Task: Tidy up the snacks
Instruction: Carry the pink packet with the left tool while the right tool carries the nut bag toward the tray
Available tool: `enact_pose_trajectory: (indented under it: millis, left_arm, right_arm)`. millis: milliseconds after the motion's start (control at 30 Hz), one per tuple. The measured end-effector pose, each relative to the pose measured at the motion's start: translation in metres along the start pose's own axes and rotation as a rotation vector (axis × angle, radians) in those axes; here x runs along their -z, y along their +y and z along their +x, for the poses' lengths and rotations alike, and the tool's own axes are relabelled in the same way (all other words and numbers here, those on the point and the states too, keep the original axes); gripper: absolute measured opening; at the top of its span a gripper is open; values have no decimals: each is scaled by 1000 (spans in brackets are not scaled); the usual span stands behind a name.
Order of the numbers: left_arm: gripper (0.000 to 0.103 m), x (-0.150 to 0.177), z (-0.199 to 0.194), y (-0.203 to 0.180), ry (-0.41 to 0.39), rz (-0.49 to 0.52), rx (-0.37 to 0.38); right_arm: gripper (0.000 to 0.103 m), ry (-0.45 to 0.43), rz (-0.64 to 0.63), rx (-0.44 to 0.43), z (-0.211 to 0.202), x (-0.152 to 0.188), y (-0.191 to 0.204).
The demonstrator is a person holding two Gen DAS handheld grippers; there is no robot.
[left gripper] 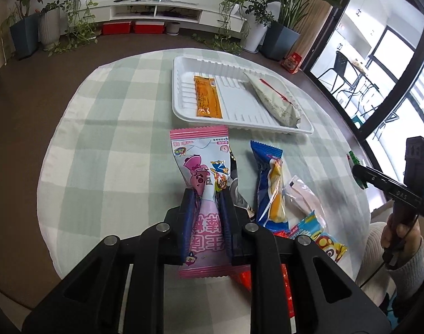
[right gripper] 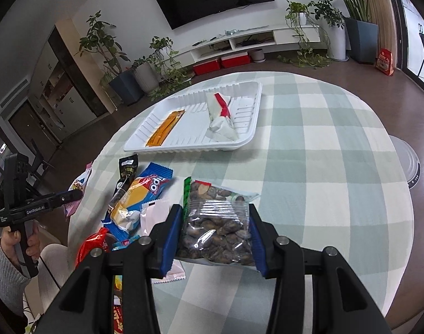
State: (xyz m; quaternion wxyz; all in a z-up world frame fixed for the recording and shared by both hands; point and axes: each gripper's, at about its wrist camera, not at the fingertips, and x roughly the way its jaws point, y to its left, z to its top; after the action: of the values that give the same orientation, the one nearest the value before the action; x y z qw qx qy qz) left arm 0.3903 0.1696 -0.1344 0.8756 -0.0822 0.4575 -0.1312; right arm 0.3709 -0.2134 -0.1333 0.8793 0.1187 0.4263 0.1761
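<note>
Left gripper (left gripper: 207, 194) is clenched on a pink cartoon-printed snack packet (left gripper: 202, 167), both blue pads pinching its waist, the packet's top end pointing toward the white tray (left gripper: 184, 64). Right gripper (right gripper: 216, 217) grasps a clear bag of dark nuts (right gripper: 216, 222) between its 2 blue pads, the bag's green-striped top edge free beyond the fingertips. Between the 2 grippers, near the table's near edge, lies a loose pile: a blue-and-yellow packet (left gripper: 269, 183), a clear-and-white wrapper (left gripper: 302, 194), a black packet (right gripper: 127, 176) and a red packet (right gripper: 90, 246), several overlapping. The tray sits toward the table's far edge, just beyond the pile. It holds 2 items: an orange sachet (left gripper: 207, 96) at its left end and a white pouch with a red strip (left gripper: 276, 100) at its right end, well apart, with bare ribbed floor between them. The checked tablecloth (right gripper: 323, 167) is bare along the table's right side, from the tray to the near edge.
</note>
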Motion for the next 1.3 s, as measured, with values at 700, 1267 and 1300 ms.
enact_pose_trajectory:
  millis: [700, 1267, 1300]
  left_arm:
    - [17, -111, 50, -46, -29, 36, 129]
    - [17, -147, 138, -54, 44, 24, 132]
    - [17, -147, 142, -53, 46, 26, 129]
  right_arm:
    - [48, -12, -21, -104, 64, -99, 21]
    - [48, 32, -50, -91, 141, -137, 23]
    - [48, 34, -48, -91, 144, -137, 23]
